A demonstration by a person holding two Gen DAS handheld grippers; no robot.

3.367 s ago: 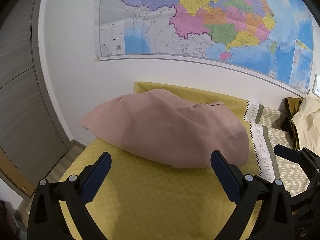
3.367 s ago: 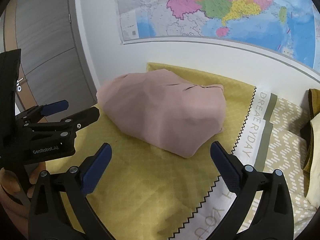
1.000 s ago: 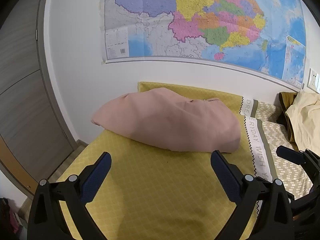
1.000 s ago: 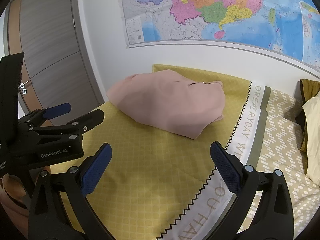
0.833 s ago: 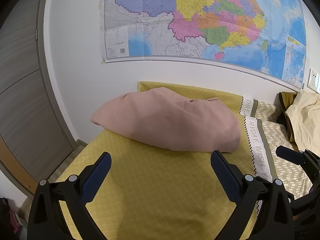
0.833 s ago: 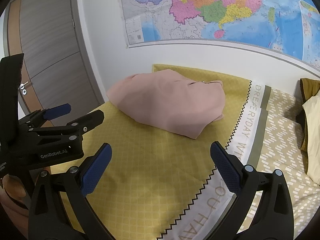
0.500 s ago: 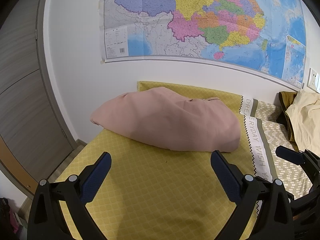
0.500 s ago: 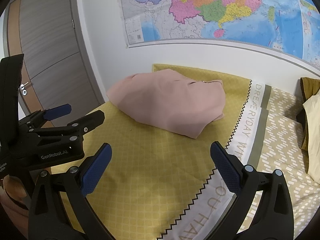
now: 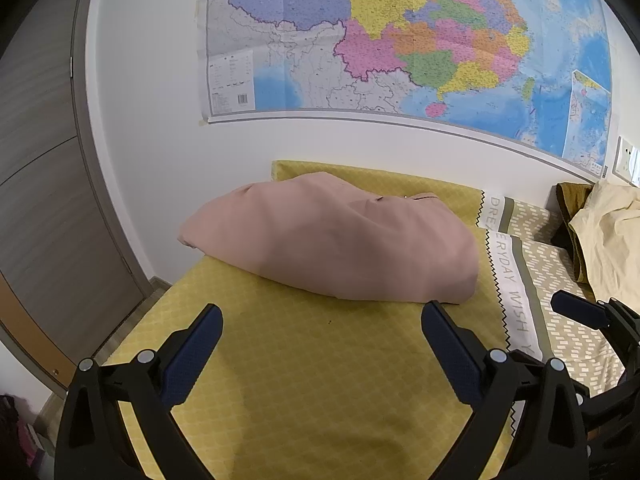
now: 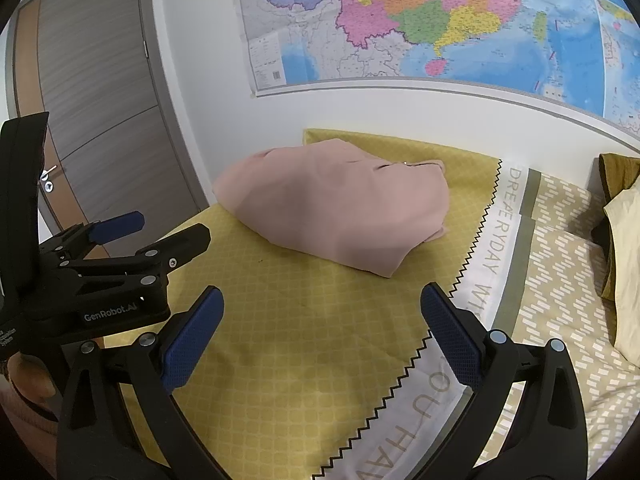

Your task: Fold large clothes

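A folded pink garment lies as a rounded bundle on the yellow quilted bed cover, near the wall. My left gripper hangs open above the cover, short of the bundle, with nothing between its blue-padded fingers. My right gripper is open too, also short of the bundle and empty. In the right wrist view the left gripper shows at the left edge, open. The right gripper's fingertip pokes in at the right of the left wrist view.
A large map hangs on the white wall behind the bed. A white lettered band and patterned olive bedding run to the right. Cream and brown cloth is piled at far right. A grey door stands at left.
Over 3.4 s both grippers have drawn back from the pink bundle, which looks smaller and farther. In the last second hardly anything has moved.
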